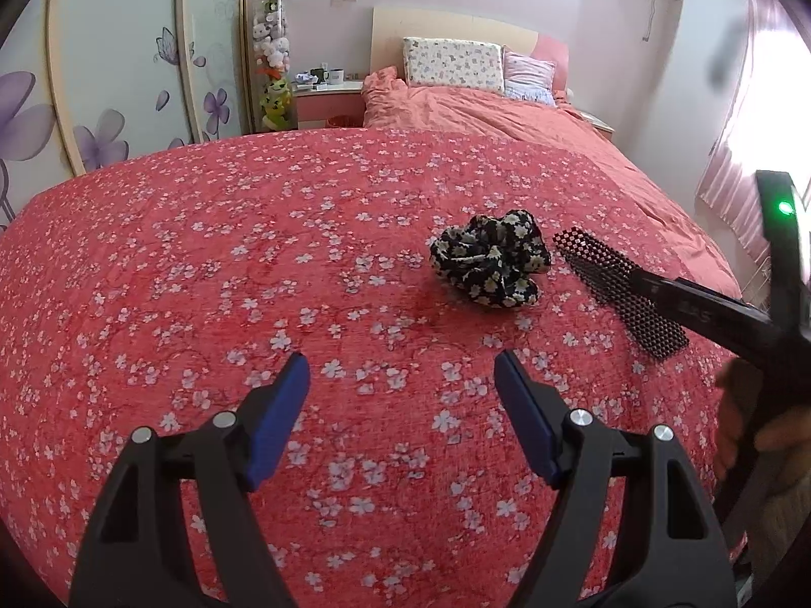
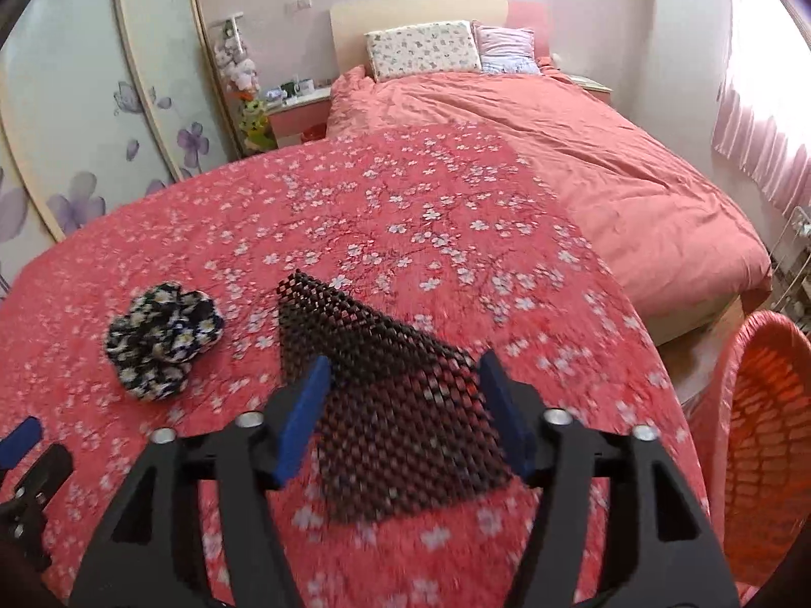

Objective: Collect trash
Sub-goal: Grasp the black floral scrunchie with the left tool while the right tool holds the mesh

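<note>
A black mesh mat piece (image 2: 400, 405) lies flat on the red flowered blanket (image 2: 405, 213); it also shows in the left wrist view (image 1: 608, 283). My right gripper (image 2: 403, 380) is open, its blue pads on either side of the mesh just above it. A crumpled black cloth with white flowers (image 1: 489, 258) lies left of the mesh, also in the right wrist view (image 2: 162, 339). My left gripper (image 1: 403, 380) is open and empty over the blanket, nearer than the cloth.
An orange woven basket (image 2: 765, 430) stands on the floor at the bed's right side. Pillows (image 1: 453, 61) lie at the headboard. A nightstand (image 1: 327, 96) and a flowered wardrobe (image 1: 101, 76) stand at left. A curtain (image 2: 765, 137) hangs at right.
</note>
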`<state>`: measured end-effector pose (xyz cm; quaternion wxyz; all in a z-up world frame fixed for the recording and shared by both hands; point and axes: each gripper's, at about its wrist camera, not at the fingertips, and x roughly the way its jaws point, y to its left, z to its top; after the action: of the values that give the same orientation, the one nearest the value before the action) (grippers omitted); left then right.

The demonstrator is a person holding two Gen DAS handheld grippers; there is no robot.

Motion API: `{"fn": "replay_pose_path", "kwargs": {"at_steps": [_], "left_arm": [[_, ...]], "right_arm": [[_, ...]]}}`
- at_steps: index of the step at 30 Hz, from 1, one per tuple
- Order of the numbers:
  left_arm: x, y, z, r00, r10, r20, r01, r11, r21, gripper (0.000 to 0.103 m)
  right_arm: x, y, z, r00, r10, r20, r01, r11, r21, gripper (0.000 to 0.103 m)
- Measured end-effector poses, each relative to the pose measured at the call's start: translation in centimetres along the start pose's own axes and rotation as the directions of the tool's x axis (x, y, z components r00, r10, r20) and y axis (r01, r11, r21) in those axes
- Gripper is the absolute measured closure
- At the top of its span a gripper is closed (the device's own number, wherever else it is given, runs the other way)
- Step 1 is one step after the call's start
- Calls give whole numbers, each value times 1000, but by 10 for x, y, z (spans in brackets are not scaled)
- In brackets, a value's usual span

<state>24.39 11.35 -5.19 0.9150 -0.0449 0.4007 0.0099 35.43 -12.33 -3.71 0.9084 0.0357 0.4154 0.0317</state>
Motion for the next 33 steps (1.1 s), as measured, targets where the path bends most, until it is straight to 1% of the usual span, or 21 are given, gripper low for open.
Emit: {"fn": "replay_pose_path", "kwargs": {"at_steps": [2,4,6,7,9,10,11,12,15,17,24,27,33], "left_arm": [[2,1,0,1000,2,-4,-2,1000,1,29],[6,-1,0,1000,-2,-10,2,1000,-4,29],[9,-1,2,1000,-6,-13,5,1000,-9,29],[10,-3,4,1000,-6,-13,6,1000,-11,29],[12,-5,7,1000,-8,-12,8,1000,-14,28],[13,-6,9,1000,-10,-11,10,1000,-15,28],[13,-7,11,1000,-13,-9,12,1000,-16,28],[14,-9,13,1000,-15,-6,15,1000,-18,27],[18,-13,22,999,-35,-3,35,999,-24,23],[22,-18,28,999,-39,-4,39,999,-23,23],[46,-34,50,999,-50,-17,50,999,-21,23],[59,-42,58,999,-40,-31,39,999,-22,20],[81,-53,65,997,-13,-73,12,1000,-15,20]], "right_arm": [[8,2,1,999,-24,-25,24,999,-26,36],[8,0,0,999,-6,-42,5,1000,-30,41],[5,1,-1,999,8,-35,-10,999,-37,56],[4,1,-2,999,5,-32,-6,999,-39,60],[2,0,-3,1000,8,-28,-9,999,-44,74],[2,1,-4,999,16,-28,-17,999,-44,79],[2,0,-5,999,27,-30,-28,999,-45,87],[0,0,-7,999,28,-27,-29,998,-50,90],[-8,-2,-11,999,39,-8,-40,998,-52,93],[-10,-4,-11,999,43,5,-43,998,-39,93],[-47,-38,-16,996,29,90,-35,997,65,93],[-55,-50,-19,994,36,103,-45,995,91,93],[-60,-59,-21,993,55,109,-66,992,106,93]]}}
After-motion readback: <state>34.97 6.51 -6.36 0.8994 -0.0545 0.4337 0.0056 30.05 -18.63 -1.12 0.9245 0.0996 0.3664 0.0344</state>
